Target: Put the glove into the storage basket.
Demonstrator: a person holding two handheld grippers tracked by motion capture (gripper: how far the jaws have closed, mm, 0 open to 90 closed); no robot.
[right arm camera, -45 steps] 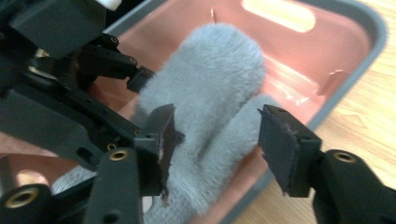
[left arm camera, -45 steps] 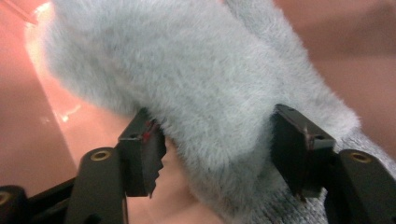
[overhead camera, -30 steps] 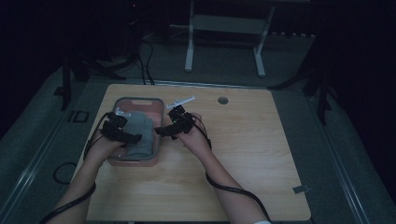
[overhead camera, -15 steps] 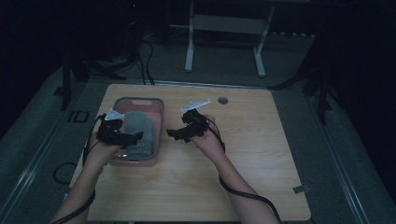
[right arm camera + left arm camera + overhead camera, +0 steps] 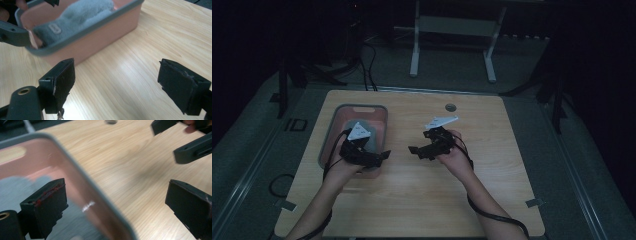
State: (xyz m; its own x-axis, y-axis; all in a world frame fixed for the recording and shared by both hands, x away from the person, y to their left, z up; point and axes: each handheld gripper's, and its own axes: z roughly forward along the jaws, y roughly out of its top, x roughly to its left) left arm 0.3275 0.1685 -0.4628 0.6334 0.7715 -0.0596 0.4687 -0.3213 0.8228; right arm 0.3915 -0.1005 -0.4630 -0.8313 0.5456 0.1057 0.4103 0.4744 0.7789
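From my feed the room is dim, and I take the light wooden table (image 5: 492, 150) as my landmark, with a small round hole (image 5: 450, 107) near its far edge. Beyond that far edge I see a white metal frame (image 5: 452, 30) standing on grey floor (image 5: 592, 165), and black cables (image 5: 367, 70) trail off its far left corner. Past the frame everything drops into darkness.

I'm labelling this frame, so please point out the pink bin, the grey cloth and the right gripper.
pink bin (image 5: 100, 42), right gripper view, on its outer side wall.
grey cloth (image 5: 85, 12), right gripper view, on its fuzzy top.
right gripper (image 5: 419, 150), high view, between its fingertips.
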